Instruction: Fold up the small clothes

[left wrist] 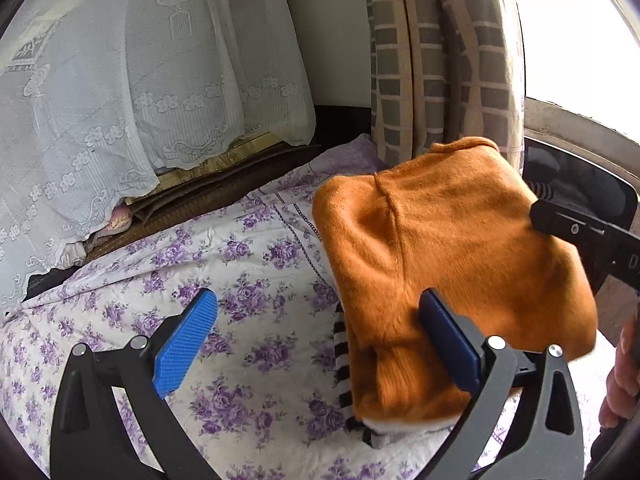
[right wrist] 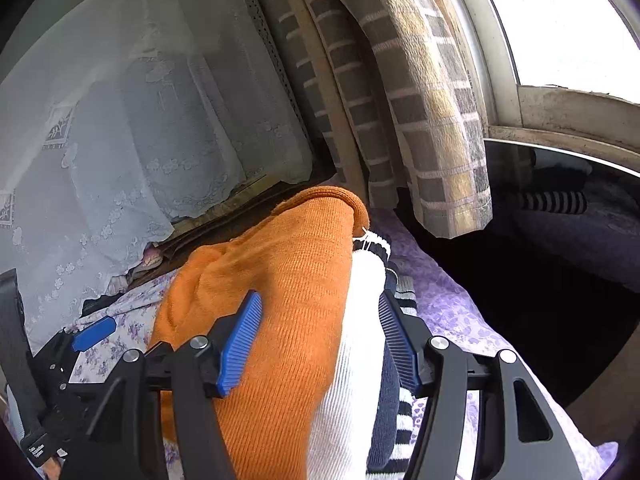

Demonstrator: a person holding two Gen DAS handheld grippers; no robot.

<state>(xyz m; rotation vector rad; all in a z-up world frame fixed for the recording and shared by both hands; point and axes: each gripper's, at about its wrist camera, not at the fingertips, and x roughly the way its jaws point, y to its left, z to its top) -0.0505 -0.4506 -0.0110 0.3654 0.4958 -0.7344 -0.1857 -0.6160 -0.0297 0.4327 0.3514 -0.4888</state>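
Observation:
A folded orange knit garment [left wrist: 448, 256] lies on top of a stack of folded clothes on the purple-flowered bed sheet [left wrist: 248, 264]. White and black-striped pieces [left wrist: 344, 364] show under it. My left gripper [left wrist: 316, 344] is open, its right finger resting against the orange garment's near edge, its left finger over bare sheet. In the right wrist view my right gripper [right wrist: 320, 340] is open with its jaws on either side of the stack: orange garment [right wrist: 280, 280], a white ribbed garment [right wrist: 360, 320] and a dark striped one [right wrist: 394, 400] between them. The left gripper shows at lower left [right wrist: 94, 334].
A white lace cover [left wrist: 132, 92] drapes over furniture behind the bed. A checked curtain [left wrist: 440, 60] hangs by the window at the right. A dark gap [right wrist: 520, 280] drops beside the bed's right edge. A hand [left wrist: 624, 364] shows at the far right.

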